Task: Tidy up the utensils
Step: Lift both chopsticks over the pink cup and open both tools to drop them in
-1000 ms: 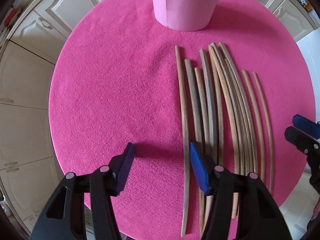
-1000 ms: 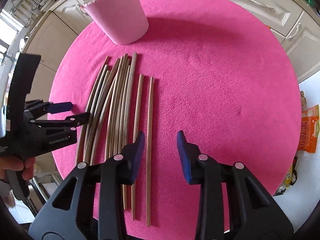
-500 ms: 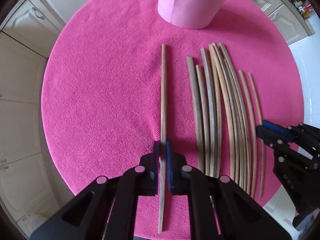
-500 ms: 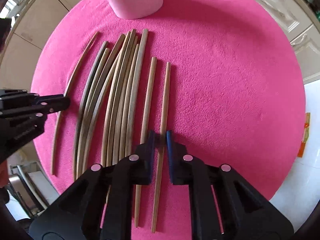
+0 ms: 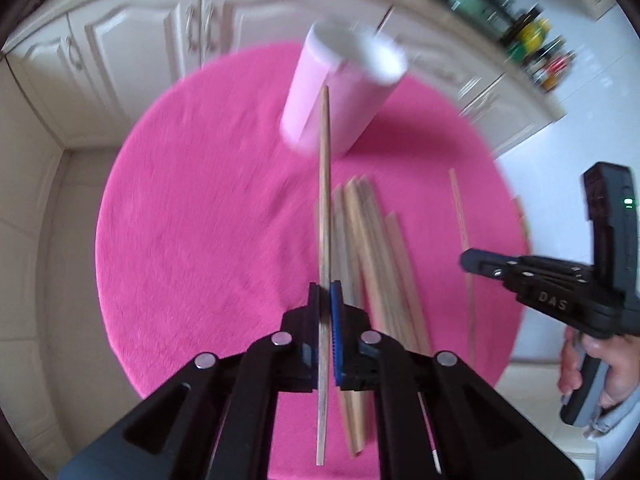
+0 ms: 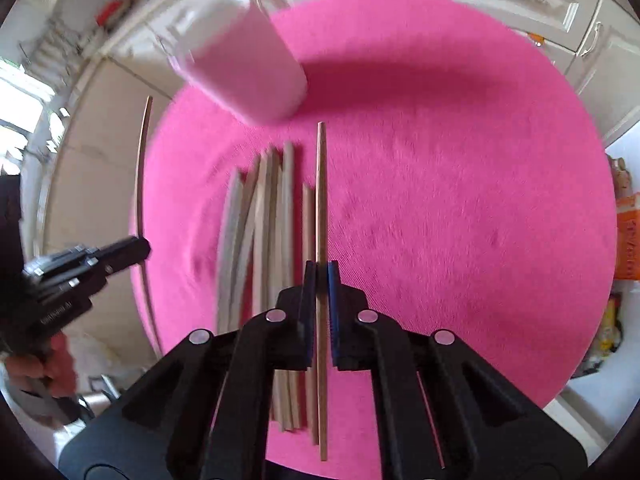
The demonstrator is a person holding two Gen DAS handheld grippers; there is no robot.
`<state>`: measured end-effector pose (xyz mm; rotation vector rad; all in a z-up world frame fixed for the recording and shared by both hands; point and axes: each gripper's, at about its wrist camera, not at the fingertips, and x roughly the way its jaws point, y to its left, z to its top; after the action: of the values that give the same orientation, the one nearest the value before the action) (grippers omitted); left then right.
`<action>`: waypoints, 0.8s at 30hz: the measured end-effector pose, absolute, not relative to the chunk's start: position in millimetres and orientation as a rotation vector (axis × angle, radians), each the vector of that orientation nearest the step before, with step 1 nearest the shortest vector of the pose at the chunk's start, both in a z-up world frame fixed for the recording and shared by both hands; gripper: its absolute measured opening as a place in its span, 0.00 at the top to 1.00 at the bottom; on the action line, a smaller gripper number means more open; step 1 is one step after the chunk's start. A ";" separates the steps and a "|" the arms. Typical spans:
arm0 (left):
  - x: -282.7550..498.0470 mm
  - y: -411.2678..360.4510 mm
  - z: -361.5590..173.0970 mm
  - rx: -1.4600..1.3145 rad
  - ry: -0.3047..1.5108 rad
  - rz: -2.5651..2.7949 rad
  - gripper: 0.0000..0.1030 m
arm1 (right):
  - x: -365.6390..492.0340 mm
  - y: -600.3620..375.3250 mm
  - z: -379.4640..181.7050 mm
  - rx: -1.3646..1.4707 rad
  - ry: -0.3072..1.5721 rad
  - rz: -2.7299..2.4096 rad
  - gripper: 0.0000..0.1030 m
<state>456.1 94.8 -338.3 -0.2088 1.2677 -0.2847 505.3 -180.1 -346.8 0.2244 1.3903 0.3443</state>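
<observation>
My left gripper (image 5: 325, 300) is shut on a wooden chopstick (image 5: 324, 184) and holds it above the pink round table (image 5: 192, 208); its tip points at the pink cup (image 5: 340, 96). My right gripper (image 6: 321, 280) is shut on another wooden chopstick (image 6: 321, 184), also lifted, pointing toward the cup (image 6: 244, 68). Several chopsticks (image 6: 264, 216) lie side by side on the table below; they also show in the left wrist view (image 5: 372, 248). The right gripper shows in the left wrist view (image 5: 468, 258), the left gripper in the right wrist view (image 6: 140, 248), each with its chopstick.
White kitchen cabinets (image 5: 132, 44) surround the table. Bottles (image 5: 532, 44) stand on the counter at the back right. An orange packet (image 6: 628, 236) lies off the table's right edge.
Both grippers closed on a chopstick each, then lifted them off the table and tilted up toward the cup. The views are blurred by motion.
</observation>
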 end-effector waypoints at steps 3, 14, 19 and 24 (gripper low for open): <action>461.2 89.8 -307.5 -0.238 1.137 -0.306 0.95 | 511.2 -186.0 -316.9 0.279 1.300 0.367 0.94; 547.5 57.1 -219.0 -0.247 0.685 -0.243 0.95 | 586.5 -182.1 -209.1 0.396 0.800 0.398 0.94; 593.9 41.7 -223.9 -0.276 0.611 -0.212 0.95 | 619.9 -165.6 -202.3 0.386 0.652 0.364 0.94; 615.0 41.7 -245.9 -0.270 0.595 -0.176 0.95 | 631.7 -148.0 -216.1 0.399 0.623 0.345 0.94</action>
<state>615.0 41.7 -245.9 -0.2696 0.5951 -0.1758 631.7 -148.0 -216.1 0.3986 0.6232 0.3451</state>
